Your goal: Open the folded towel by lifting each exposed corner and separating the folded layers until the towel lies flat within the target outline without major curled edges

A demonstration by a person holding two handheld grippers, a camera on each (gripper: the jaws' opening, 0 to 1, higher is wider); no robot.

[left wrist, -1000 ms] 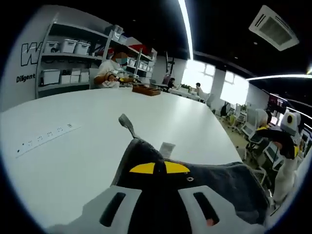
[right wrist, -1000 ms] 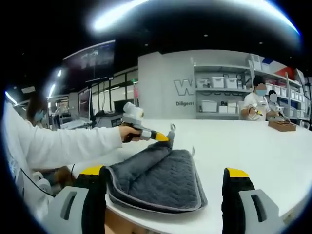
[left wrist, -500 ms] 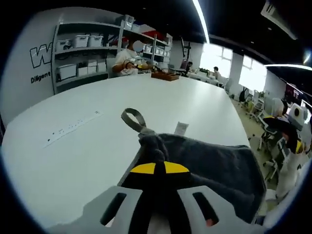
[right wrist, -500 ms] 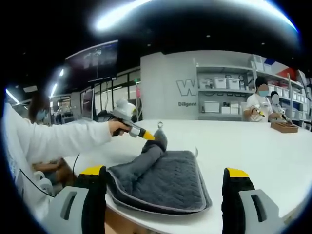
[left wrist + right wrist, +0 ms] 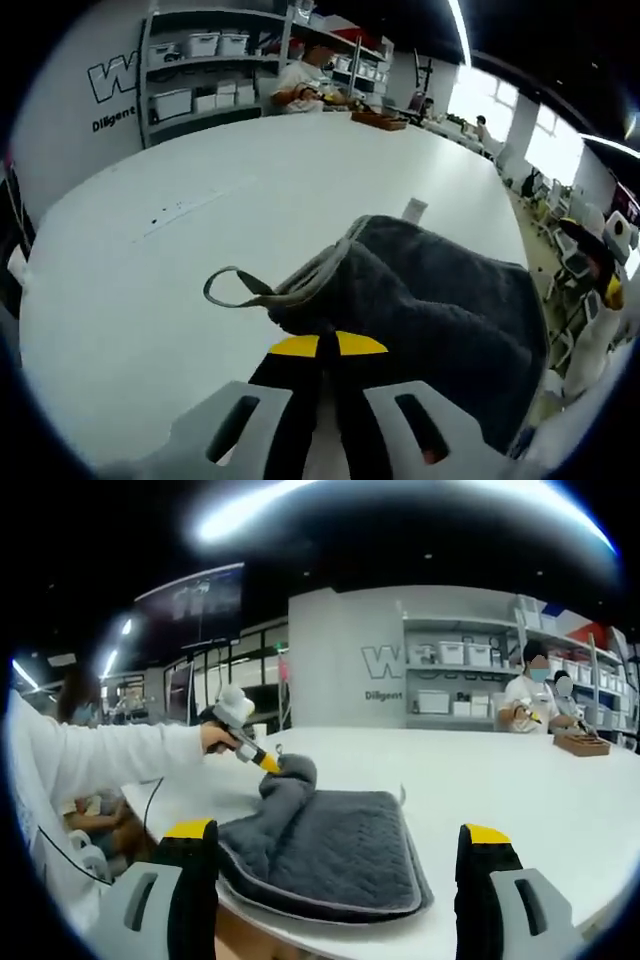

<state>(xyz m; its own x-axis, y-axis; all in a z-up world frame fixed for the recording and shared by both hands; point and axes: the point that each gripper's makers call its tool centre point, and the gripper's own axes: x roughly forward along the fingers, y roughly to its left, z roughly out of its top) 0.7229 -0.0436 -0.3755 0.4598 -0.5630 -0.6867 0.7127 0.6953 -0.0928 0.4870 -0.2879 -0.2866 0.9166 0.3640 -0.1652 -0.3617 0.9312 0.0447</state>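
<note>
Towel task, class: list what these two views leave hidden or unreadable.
- Target outline: no marks visible on the table in either view.
- Towel layers: near edge cut off behind the table rim, right gripper view.
- Wall lettering: cut off by shelving, left gripper view.

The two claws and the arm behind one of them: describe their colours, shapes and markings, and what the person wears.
The left claw has black jaws tipped with yellow pads, rising from pale grey mounts with dark slots. The right claw matches: two black jaws capped in yellow, on pale grey slotted mounts. In the right gripper view, the left claw's yellow tip shows beyond a long white sleeve.
</note>
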